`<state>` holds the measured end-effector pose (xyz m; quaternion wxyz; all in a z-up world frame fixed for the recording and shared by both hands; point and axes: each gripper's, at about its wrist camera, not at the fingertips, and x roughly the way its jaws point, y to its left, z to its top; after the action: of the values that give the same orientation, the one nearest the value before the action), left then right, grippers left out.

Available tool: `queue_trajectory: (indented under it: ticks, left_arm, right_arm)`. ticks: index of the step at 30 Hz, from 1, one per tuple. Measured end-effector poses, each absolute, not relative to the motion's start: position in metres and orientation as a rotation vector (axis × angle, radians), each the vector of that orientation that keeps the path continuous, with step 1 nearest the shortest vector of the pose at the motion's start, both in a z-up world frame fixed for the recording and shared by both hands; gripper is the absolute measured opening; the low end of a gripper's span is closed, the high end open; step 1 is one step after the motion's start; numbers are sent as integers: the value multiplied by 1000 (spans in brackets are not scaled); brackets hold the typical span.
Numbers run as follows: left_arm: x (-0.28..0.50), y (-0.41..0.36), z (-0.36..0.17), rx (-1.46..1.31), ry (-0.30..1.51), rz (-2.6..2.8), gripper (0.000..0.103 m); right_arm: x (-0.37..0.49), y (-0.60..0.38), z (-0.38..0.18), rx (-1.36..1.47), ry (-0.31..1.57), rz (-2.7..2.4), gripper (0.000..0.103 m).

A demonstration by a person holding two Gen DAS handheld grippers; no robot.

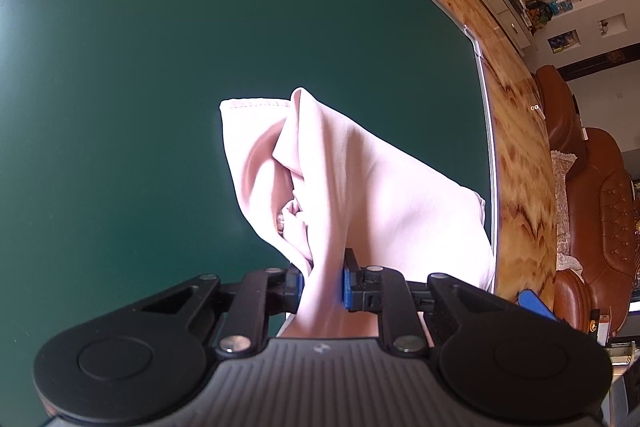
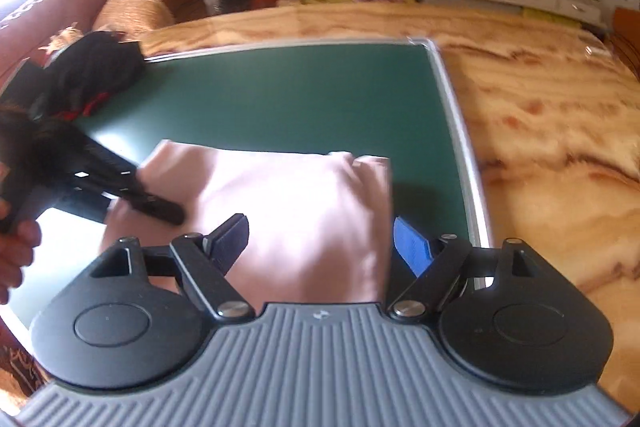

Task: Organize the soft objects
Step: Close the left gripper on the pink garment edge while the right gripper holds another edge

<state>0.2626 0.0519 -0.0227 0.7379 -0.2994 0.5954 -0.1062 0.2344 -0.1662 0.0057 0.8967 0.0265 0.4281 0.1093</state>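
1. A soft pale-pink folded cloth (image 2: 288,211) is seen on the dark green mat (image 2: 304,95), near the mat's metal-edged right corner.
2. A bunched fold is pinched by the left gripper (image 1: 323,283); if it is lifted unevenly, the layers could be pulled open.
3. The right gripper (image 2: 320,239) is held spread over the cloth's near edge; a shallow bite could slip.
4. The cloth could be dragged off the mat's edge.

both tools share one build. the left gripper (image 1: 322,281) has a grey ribbed body, two round black discs at its sides, black linkage arms pinned with silver screws, and blue pads (image 1: 347,287) on black fingers. the right gripper (image 2: 320,243) matches it: grey ribbed housing with a small logo, black discs, silver pivots, blue-faced fingertips (image 2: 412,247).
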Motion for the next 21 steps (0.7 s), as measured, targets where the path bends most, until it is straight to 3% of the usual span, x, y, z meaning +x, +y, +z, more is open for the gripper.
queue_trajectory:
  ticks: [8,21]
  left_arm:
    - [256,61,-19,-642,1305,-242,20]
    - [250,70,-18,-633,1298,-256,20]
  right_arm:
    - [278,-202,-42,268,1101,255,88]
    - [281,-177,-43,241,1115,300,95]
